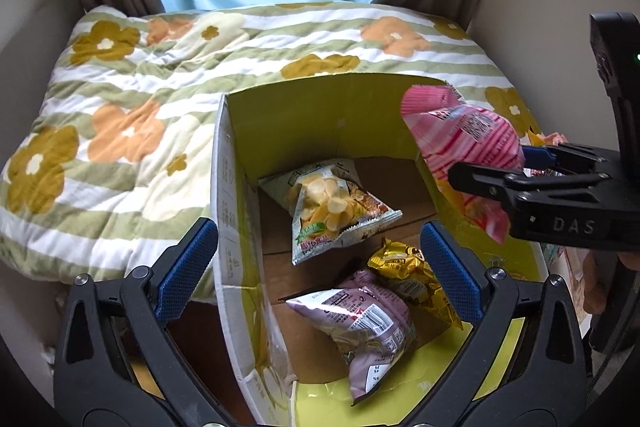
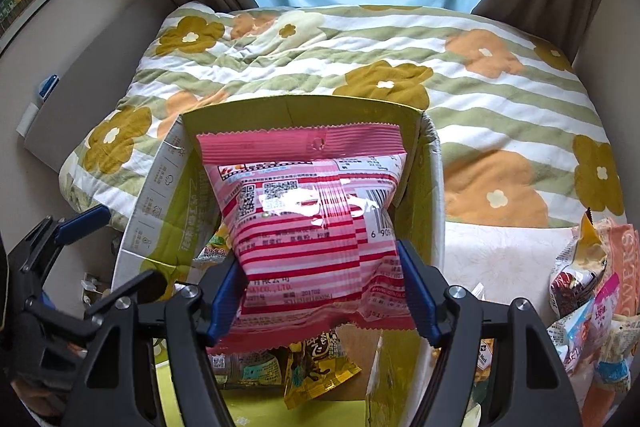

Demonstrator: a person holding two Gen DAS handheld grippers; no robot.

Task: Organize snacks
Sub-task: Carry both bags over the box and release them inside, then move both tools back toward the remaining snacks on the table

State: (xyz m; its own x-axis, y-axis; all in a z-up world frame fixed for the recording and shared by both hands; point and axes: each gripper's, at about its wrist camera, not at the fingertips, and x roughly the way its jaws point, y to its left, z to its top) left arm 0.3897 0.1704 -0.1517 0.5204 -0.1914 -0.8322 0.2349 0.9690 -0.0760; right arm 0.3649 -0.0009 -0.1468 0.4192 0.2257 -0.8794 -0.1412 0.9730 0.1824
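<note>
Now the right gripper [image 2: 320, 297] clamps the pink bag [image 2: 308, 223] by its lower half, blue pads [image 2: 416, 301] pressed into both side edges; the bag hangs over the box [image 1: 224, 187], above its right wall and not yet inside. Left gripper [image 1: 316, 267] holds nothing, jaws spread wide, straddling the box's left wall at the near corner.

Inside the box: chip bag [image 1: 332, 205] toward the far side, gold bag [image 1: 408, 273] near the right wall, mauve bag [image 1: 364, 323] nearest the camera. More loose snacks [image 2: 592, 291] lie in a pile outside, right of the box.

Judgement: step in hand is the drop. Best done by carrying the pink bag further over the box's open floor, between chip bag and far wall, then lowering before letting go so it lands flat rather than catching the right wall. The puffed bag looks slippery; keep the squeeze light. Left gripper could steady the left wall, which leans and shows a tear near its base.
</note>
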